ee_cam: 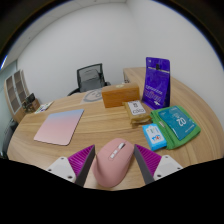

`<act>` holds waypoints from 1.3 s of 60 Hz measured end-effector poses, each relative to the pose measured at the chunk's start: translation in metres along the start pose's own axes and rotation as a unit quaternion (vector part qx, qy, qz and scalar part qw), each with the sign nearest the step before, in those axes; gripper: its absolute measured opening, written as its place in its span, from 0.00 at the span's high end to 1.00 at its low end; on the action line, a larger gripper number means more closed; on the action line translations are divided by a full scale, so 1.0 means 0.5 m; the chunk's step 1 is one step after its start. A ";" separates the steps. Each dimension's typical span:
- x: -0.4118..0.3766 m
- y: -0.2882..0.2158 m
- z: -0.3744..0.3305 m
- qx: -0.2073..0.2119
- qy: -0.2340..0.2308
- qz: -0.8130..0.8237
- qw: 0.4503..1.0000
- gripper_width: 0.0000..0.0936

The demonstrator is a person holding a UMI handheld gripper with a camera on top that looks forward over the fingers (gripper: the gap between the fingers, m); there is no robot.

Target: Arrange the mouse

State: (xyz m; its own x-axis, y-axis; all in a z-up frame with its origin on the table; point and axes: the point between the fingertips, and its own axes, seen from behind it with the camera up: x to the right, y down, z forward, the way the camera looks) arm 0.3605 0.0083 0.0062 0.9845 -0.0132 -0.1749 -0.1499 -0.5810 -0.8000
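Pink mouse (111, 163) | between tool (112, 166) fingers | pads touching both sides

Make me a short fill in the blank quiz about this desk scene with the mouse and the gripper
1. The pink mouse sits between the gripper fingers, whose pads are ____.
2. The flat mouse pad on the wooden table is coloured ____.
3. Beyond the table stands an office ____.
4. The tall upright pouch beside the cardboard box is ____.

Missing words: magenta; pink; chair; purple
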 end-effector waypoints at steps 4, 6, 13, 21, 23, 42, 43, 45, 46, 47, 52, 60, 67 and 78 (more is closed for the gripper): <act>-0.016 0.002 0.020 -0.006 -0.008 -0.019 1.000 0.13; -0.023 0.002 0.028 -0.007 -0.011 -0.028 1.000 0.14; -0.020 0.006 0.044 -0.006 -0.007 -0.049 0.999 0.26; -0.009 0.012 0.037 -0.001 0.003 -0.057 0.998 0.45; -0.010 0.012 0.039 0.002 0.004 -0.055 0.998 0.48; -0.187 -0.171 0.035 0.054 -0.024 -0.098 0.993 0.53; -0.210 -0.186 0.040 0.058 -0.029 -0.096 0.993 0.53; -0.256 -0.217 0.051 0.064 -0.037 -0.090 0.993 0.53; -0.279 -0.227 0.059 0.067 -0.041 -0.087 0.993 0.53; -0.300 -0.241 0.068 0.070 -0.043 -0.087 0.993 0.53; -0.392 -0.267 0.124 0.075 -0.034 -0.089 0.993 0.53; -0.495 -0.225 0.224 0.039 -0.021 -0.078 0.996 0.54; -0.522 -0.158 0.291 0.001 -0.007 -0.096 0.995 0.54; -0.520 -0.094 0.329 -0.035 0.008 -0.113 0.993 0.53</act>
State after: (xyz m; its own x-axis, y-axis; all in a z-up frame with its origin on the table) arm 0.0966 0.1730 -0.0054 0.9937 0.1109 0.0139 0.0808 -0.6265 -0.7752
